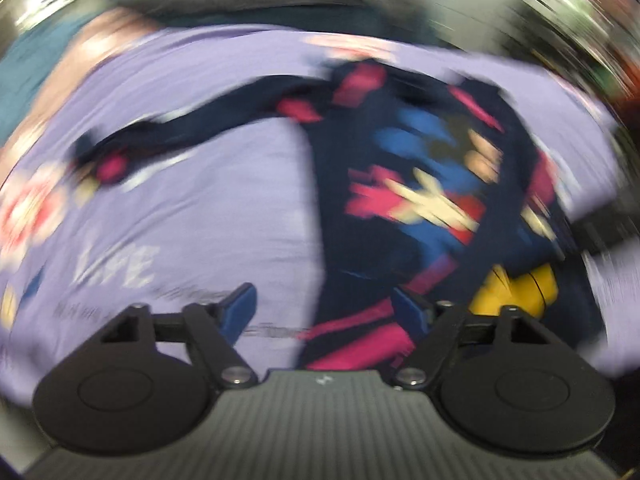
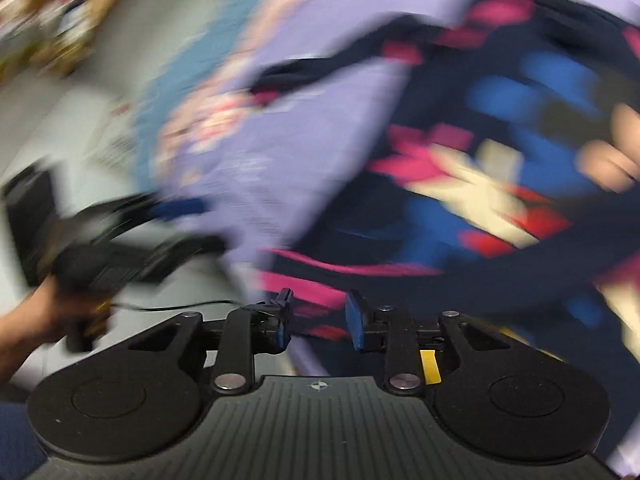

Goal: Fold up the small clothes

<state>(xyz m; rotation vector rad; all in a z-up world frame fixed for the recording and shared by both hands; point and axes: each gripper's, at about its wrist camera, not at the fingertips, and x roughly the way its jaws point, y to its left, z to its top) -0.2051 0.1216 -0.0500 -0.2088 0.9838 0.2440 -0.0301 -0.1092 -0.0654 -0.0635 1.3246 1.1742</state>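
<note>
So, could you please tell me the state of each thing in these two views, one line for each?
Navy patterned garment: spread flat on the lilac sheet, one sleeve stretched out, not yet folded.
Lilac printed sheet: laid out under the garment.
Left gripper: open, nothing between its jaws.
Right gripper: open, holding nothing, above the garment's hem.

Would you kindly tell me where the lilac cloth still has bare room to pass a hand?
Free: the lilac printed cloth between the navy patterned garment's outstretched sleeve and the white lettering. Crowded: everything right of that, under the garment.
</note>
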